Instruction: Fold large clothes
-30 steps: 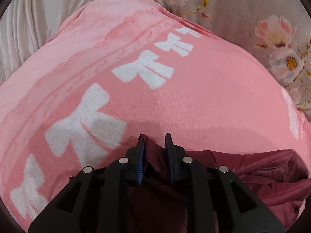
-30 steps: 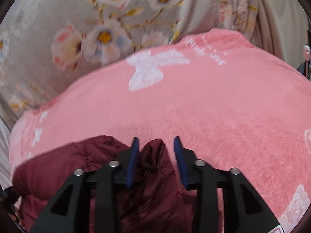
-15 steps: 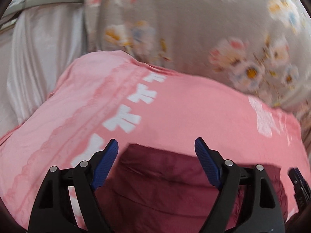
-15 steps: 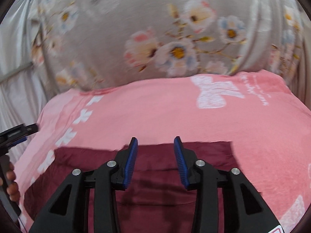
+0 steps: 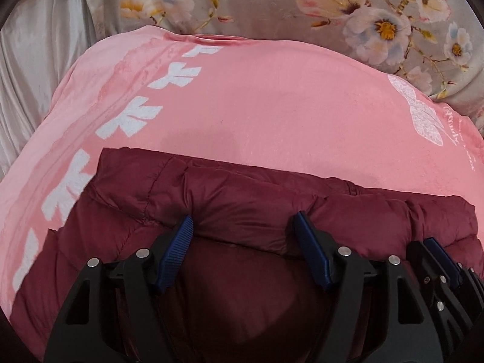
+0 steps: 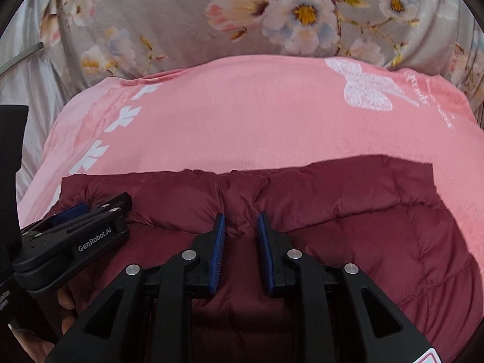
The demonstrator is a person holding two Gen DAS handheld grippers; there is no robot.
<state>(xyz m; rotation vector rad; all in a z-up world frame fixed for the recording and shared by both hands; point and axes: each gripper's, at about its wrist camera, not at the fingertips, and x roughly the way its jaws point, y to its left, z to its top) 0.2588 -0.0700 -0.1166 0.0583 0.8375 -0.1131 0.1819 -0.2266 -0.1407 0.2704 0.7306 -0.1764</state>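
Observation:
A maroon quilted jacket (image 5: pixel 242 199) (image 6: pixel 348 211) lies folded on a pink blanket (image 5: pixel 272 106) (image 6: pixel 242 127). My left gripper (image 5: pixel 243 227) hovers at the jacket's near fold. Its jaws stand wide and are closing, with the puffy folded edge between the blue pads (image 5: pixel 178 242), which do not squeeze it. It also shows at the left of the right wrist view as the left gripper (image 6: pixel 78 211). My right gripper (image 6: pixel 240 220) is closing on a raised pleat at the jacket's middle, and its pads touch the cloth. At the right edge of the left wrist view sits the right gripper (image 5: pixel 435 251).
A grey floral sheet (image 5: pixel 348 6) (image 6: pixel 211 24) lies bunched behind the blanket. Pale satin fabric (image 5: pixel 36 69) hangs at the left. White bow prints (image 5: pixel 130 121) run down the blanket's left side. A hand (image 6: pixel 66 302) shows under the left gripper.
Both grippers let go of the bunched jacket edge and drew back. The jacket now lies flat and folded. The left jaws opened wide; the right jaws narrowed onto a pleat.

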